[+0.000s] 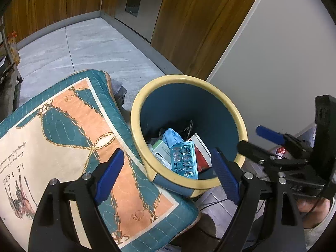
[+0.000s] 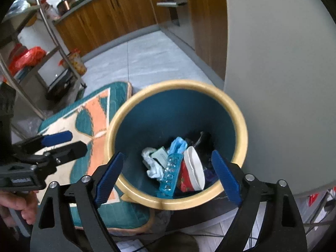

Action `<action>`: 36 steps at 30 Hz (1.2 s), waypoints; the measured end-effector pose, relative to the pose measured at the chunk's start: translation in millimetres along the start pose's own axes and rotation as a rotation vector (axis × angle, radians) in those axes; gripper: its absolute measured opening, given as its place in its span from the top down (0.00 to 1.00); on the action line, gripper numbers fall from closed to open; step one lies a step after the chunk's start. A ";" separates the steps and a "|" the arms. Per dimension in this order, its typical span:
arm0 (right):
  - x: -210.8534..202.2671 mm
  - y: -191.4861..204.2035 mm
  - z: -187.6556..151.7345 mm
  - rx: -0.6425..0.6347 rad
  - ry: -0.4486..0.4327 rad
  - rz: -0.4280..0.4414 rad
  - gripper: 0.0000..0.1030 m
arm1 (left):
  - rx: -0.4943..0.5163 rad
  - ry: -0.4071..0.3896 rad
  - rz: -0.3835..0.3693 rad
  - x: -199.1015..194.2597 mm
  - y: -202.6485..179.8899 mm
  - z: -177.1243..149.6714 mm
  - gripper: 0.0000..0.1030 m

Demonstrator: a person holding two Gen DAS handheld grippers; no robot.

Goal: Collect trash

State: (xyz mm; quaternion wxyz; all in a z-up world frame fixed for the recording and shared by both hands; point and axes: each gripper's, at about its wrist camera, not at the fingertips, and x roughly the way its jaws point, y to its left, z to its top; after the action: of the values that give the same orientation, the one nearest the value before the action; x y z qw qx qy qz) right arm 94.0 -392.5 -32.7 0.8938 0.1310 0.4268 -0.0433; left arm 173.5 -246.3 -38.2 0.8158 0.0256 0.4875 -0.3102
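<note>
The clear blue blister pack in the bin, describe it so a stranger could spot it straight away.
Find the round blue bin with a cream rim beside the teal patterned cushion. Inside, atop the trash, leans a translucent blue blister pack. Only it has rows of clear bubbles, unlike the red-and-white paper cup alongside.

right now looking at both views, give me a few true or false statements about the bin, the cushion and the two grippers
1. The round blue bin with a cream rim holds trash, including a clear blue plastic blister tray. True.
2. The left hand-held gripper is clamped on the tray. False: its jaws stand open with nothing between them; the tray lies inside the bin.
3. A teal and orange patterned cushion lies beside the bin. True.
4. The right hand-held gripper holds a red and white paper cup. False: its jaws are open and empty; the cup is in the bin.
5. The bin lies tipped on its side. False: it stands upright with its mouth facing up.
</note>
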 end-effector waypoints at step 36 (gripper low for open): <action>-121.8 16.9 -74.5 -0.066 -0.316 -0.107 0.05 | 0.151 -0.259 0.079 -97.1 -44.0 -62.6 0.05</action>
State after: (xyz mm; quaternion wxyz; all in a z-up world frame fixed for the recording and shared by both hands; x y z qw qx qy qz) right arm -35.8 -360.2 20.1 0.9501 0.0699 0.2883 -0.0969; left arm 69.1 -213.5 19.2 0.8792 0.0658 0.3521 -0.3141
